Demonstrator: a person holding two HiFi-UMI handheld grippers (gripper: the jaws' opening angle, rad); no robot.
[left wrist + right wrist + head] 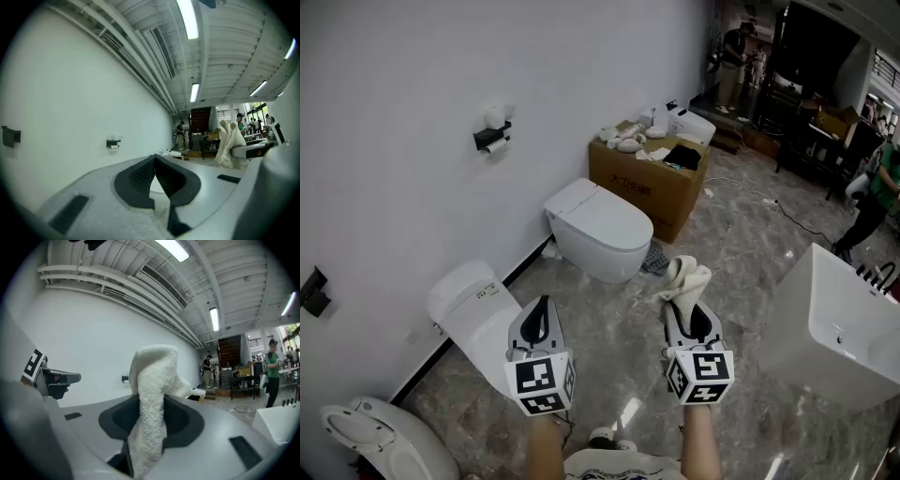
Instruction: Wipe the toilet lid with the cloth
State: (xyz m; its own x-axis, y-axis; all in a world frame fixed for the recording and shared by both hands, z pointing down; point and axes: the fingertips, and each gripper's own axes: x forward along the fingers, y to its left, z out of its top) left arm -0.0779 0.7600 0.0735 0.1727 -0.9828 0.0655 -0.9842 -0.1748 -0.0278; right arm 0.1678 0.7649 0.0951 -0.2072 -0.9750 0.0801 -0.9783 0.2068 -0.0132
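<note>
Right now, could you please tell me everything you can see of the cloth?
The cloth is white and fluffy, terry-like, bunched into a thick strip. The right tool is shut on it: the strip runs down between the two dark pads, and its loose end stands above the tips, drooping slightly. It is held up in the air, touching nothing but the tool.

No word or number can be read. The cardboard box (630,174) in the upper middle of the head view bears a short line of dark print on its front, too small to make out. The marker cube (541,382) on the left gripper (545,302) and the one on the right gripper (684,305) show only black-and-white square patterns, no letters.
</note>
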